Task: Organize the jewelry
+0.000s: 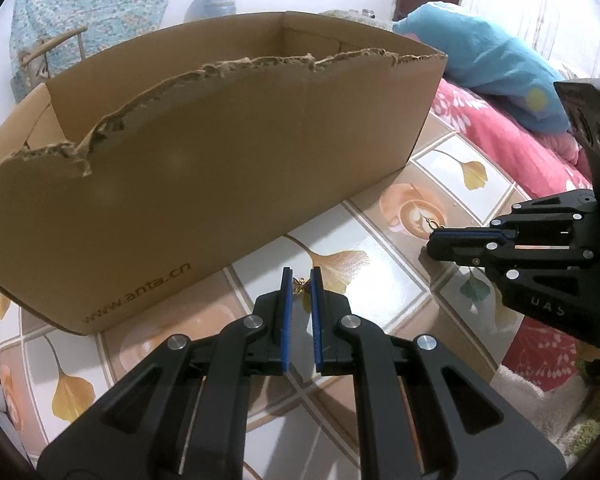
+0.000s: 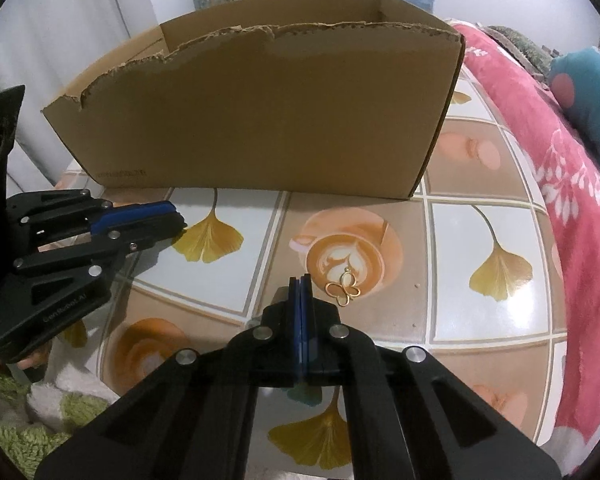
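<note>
Right wrist view: right gripper (image 2: 300,280) fingers pressed together, empty, beside a gold butterfly charm (image 2: 343,289) on the bench (image 2: 480,240). Left gripper (image 1: 301,280) fingers pinch a small charm (image 1: 301,286). Neither is in the cardboard box (image 2: 260,120) yet.

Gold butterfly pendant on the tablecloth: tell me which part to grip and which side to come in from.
Grip the gold butterfly pendant across a wing edge, coming from above. It lies flat on the tablecloth, thin wire outline, so only a steep pinch gets under it. The right gripper sits just left of it, jaws shut on nothing; it would likely need to open and shift right over the wings.
</note>
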Action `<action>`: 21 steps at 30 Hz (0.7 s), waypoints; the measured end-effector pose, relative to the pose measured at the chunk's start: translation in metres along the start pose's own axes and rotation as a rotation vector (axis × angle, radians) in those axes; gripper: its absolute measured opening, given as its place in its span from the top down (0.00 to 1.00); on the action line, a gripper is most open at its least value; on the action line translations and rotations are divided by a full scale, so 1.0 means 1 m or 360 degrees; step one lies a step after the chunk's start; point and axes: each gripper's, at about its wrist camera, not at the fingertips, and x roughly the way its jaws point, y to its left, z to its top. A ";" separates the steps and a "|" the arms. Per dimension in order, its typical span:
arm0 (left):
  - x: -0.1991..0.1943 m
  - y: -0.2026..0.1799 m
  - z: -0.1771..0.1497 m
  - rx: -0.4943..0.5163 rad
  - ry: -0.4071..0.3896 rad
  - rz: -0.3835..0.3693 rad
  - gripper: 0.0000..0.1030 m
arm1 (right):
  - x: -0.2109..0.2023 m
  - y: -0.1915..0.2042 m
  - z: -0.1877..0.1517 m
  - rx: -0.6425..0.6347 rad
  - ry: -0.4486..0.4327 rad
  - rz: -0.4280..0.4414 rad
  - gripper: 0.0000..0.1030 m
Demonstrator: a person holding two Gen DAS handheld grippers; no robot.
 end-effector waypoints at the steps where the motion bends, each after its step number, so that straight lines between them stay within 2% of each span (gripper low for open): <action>1: -0.001 0.000 0.000 0.0000 -0.0003 0.0001 0.93 | -0.003 0.001 0.000 -0.0004 -0.0013 -0.0005 0.99; 7: -0.003 -0.002 -0.002 0.0001 -0.0004 0.0002 0.93 | -0.011 -0.006 -0.001 -0.0007 -0.0047 -0.0052 0.98; 8: -0.003 -0.002 -0.002 0.0000 -0.0002 0.0001 0.93 | -0.010 -0.008 -0.001 -0.0013 -0.0037 -0.0062 0.94; 9: -0.002 -0.002 -0.002 0.0000 -0.0001 0.0001 0.93 | -0.010 -0.011 -0.003 -0.0015 -0.0036 -0.0073 0.84; 11: -0.002 -0.003 -0.002 0.0005 0.0005 0.0003 0.93 | -0.009 -0.013 -0.002 -0.0036 -0.0044 -0.0080 0.72; 12: -0.002 -0.003 -0.003 0.0007 0.0007 0.0005 0.93 | -0.010 -0.014 -0.001 -0.0062 -0.0050 -0.0069 0.70; 21: 0.003 -0.005 -0.002 0.0005 0.0028 0.0014 0.93 | 0.006 -0.026 0.004 -0.0280 0.0072 0.0099 0.70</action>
